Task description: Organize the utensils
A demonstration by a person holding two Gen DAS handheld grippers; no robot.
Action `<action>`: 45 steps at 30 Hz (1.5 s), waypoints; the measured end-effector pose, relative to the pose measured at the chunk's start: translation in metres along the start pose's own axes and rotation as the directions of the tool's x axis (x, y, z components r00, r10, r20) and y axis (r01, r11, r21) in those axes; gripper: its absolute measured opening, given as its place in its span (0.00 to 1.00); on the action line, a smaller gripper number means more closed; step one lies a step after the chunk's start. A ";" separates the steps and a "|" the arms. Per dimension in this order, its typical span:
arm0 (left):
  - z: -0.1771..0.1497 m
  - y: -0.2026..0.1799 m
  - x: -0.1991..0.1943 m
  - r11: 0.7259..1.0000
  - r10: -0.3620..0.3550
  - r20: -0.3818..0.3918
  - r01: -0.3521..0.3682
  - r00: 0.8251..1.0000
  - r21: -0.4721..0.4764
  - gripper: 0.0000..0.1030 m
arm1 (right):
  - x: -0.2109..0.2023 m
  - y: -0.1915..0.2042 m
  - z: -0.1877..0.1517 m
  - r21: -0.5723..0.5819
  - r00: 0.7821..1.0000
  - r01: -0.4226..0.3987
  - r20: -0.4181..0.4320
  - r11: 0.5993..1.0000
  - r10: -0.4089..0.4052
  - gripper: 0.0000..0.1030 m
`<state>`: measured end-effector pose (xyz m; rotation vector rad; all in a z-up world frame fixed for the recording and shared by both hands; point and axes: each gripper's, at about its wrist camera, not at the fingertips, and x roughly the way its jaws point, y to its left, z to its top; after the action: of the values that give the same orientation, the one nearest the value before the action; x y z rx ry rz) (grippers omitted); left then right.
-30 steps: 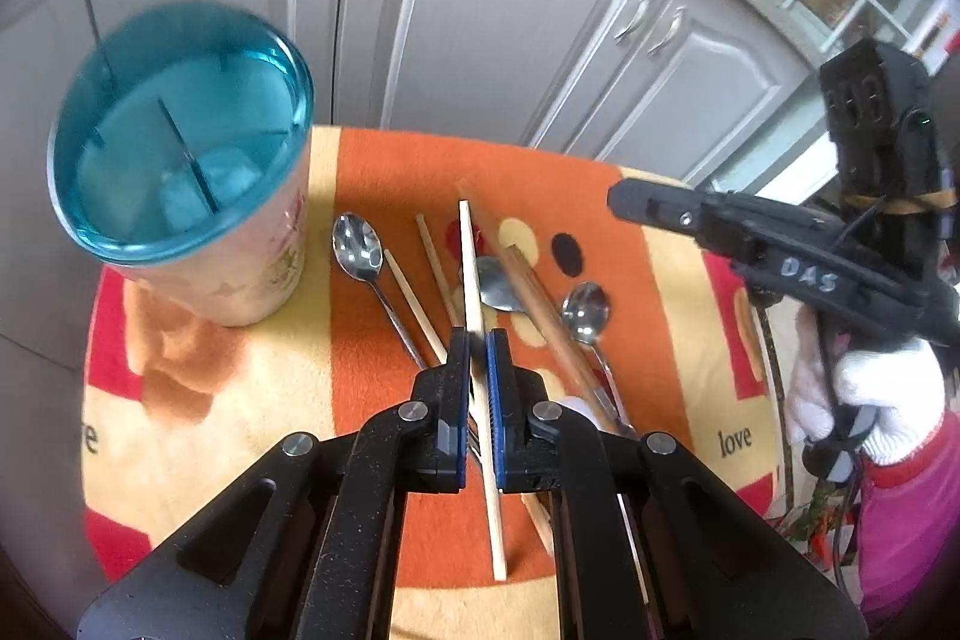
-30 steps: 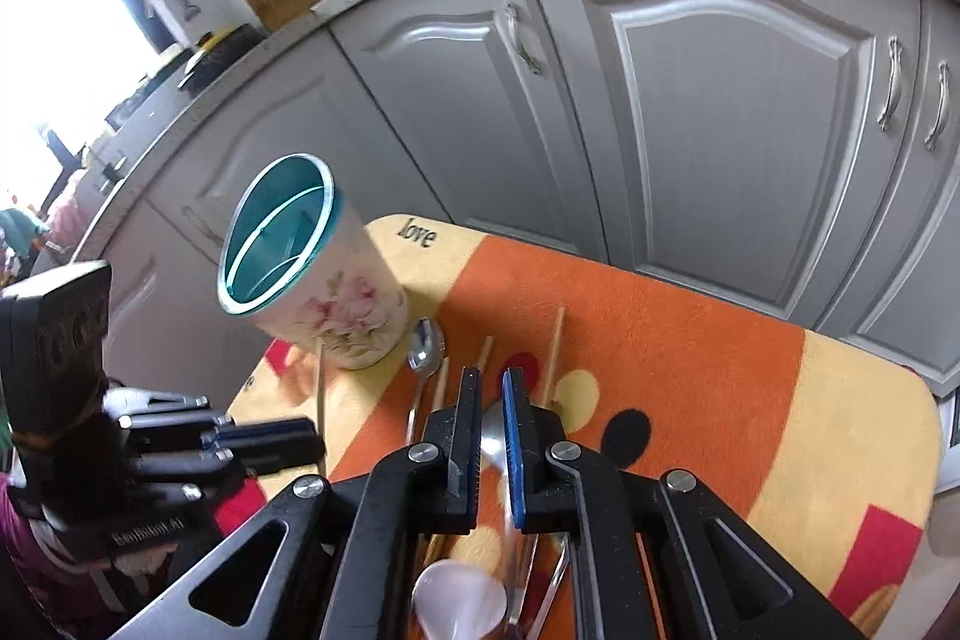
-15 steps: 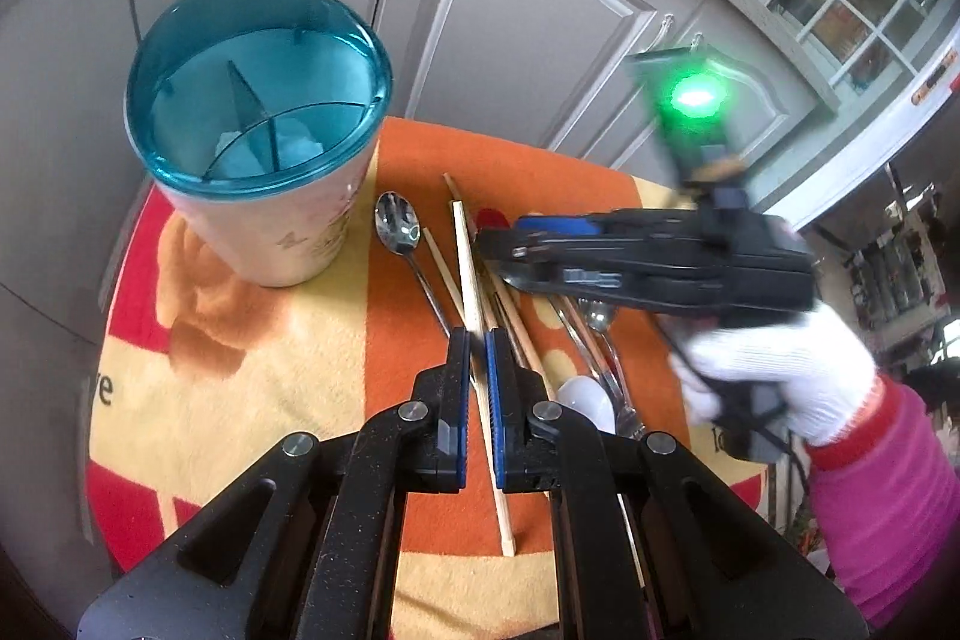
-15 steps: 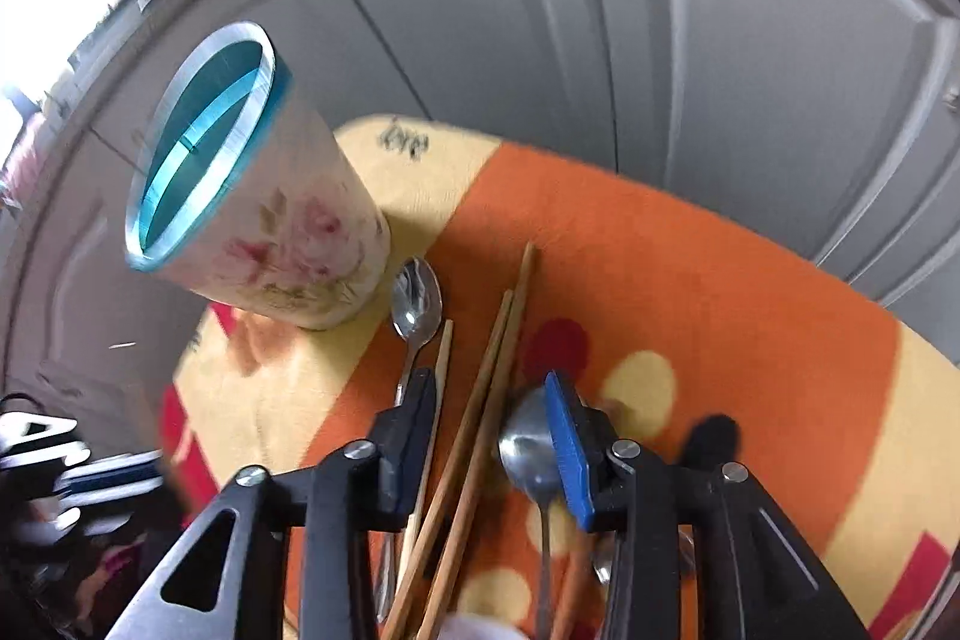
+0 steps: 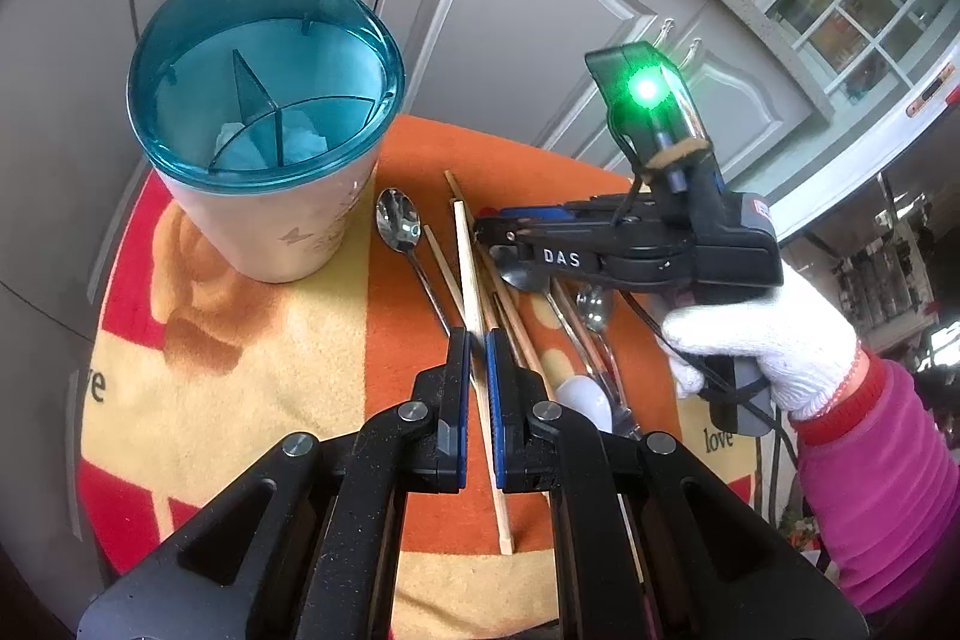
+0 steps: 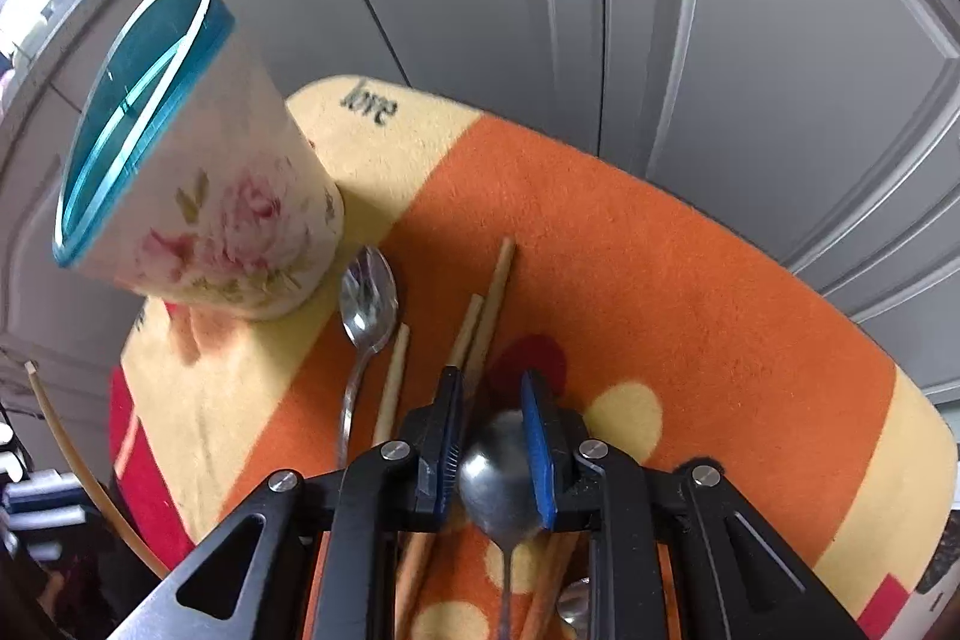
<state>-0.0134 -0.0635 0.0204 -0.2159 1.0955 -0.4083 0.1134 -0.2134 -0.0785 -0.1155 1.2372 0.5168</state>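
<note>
My left gripper (image 5: 477,337) is shut on a pale wooden chopstick (image 5: 471,268), which it holds off the mat. That chopstick (image 6: 66,454) also shows at the left edge of the right wrist view. My right gripper (image 6: 492,379) points steeply down at the utensil pile, its jaws closing on the bowl of a metal spoon (image 6: 498,472), with the pads against the bowl's sides. Seen from the left wrist, the right gripper (image 5: 480,226) is held by a white-gloved hand (image 5: 762,334). A floral cup (image 5: 264,76) with a teal divided rim stands at the back left.
On the orange and yellow mat (image 6: 660,280) lie a second metal spoon (image 6: 367,304) beside the cup (image 6: 198,196), several brown chopsticks (image 6: 492,292), another metal spoon (image 5: 594,307) and a white spoon (image 5: 585,397). Grey cabinet doors (image 6: 750,40) rise just behind.
My right gripper came down from the right onto the utensils, opened and is now narrowed around the spoon bowl. My left gripper keeps its hold on the chopstick, with the cup nearer in its view.
</note>
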 end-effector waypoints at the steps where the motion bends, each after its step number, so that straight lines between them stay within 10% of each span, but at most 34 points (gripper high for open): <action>1: 0.000 0.000 0.000 1.000 0.001 0.000 -0.001 1.000 0.003 0.04 | 0.001 0.001 0.002 -0.005 1.000 -0.001 -0.006 1.000 0.001 0.20; 19: 0.000 0.006 -0.011 1.000 0.007 0.015 -0.006 1.000 -0.012 0.04 | 0.018 0.012 0.014 -0.047 0.999 0.021 -0.029 0.999 -0.023 0.07; 33: -0.002 0.001 -0.043 1.000 0.013 0.066 -0.015 0.998 0.019 0.04 | -0.114 0.025 -0.034 -0.049 0.972 -0.069 0.221 0.996 0.078 0.05; 45: -0.003 0.010 0.067 0.987 0.154 -0.084 -0.158 0.985 -0.041 0.09 | -0.137 0.018 -0.062 -0.002 0.954 -0.090 0.287 0.996 0.086 0.06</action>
<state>0.0119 -0.0825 -0.0393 -0.1556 1.1930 -0.2528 0.0204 -0.2629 0.0301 0.0248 0.9640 0.5821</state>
